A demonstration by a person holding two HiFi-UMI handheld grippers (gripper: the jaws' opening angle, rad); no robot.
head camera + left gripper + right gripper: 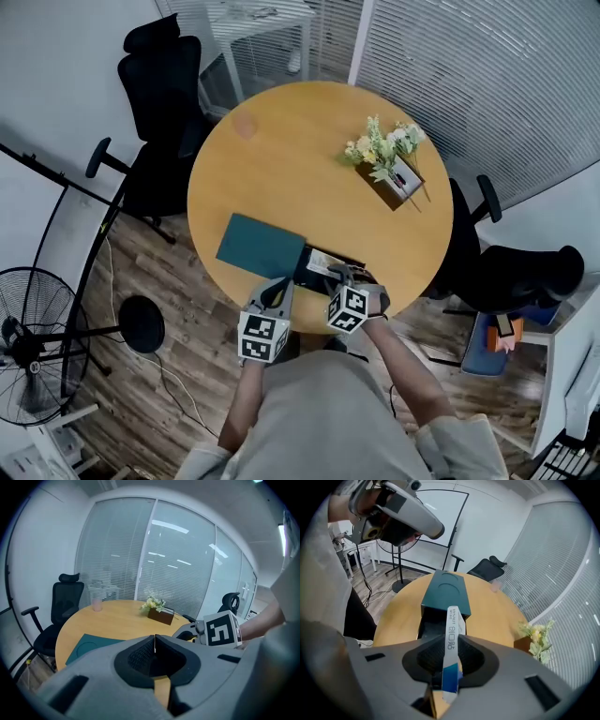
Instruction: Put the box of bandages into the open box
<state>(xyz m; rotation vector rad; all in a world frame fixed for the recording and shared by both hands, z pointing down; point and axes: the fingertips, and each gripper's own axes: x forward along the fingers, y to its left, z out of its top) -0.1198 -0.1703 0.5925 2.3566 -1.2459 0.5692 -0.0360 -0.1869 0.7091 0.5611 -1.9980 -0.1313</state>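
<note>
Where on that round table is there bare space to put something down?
Free: the middle and far side of the table, bordered by the pale cup, the flower box and the teal lid. Crowded: the near edge, where the open box, left gripper and right gripper sit.

Round orange-wood bench (291, 169) bearing a dark teal open cardboard box (261, 246); beyond the box to the right, a brown planter of white flowers (389, 171); straight beyond it, a pale pink cup (244, 125).

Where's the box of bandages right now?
In the right gripper view, the box of bandages stands edge-on, clamped in the right gripper, just short of the open box at the near side of the round table.
</note>
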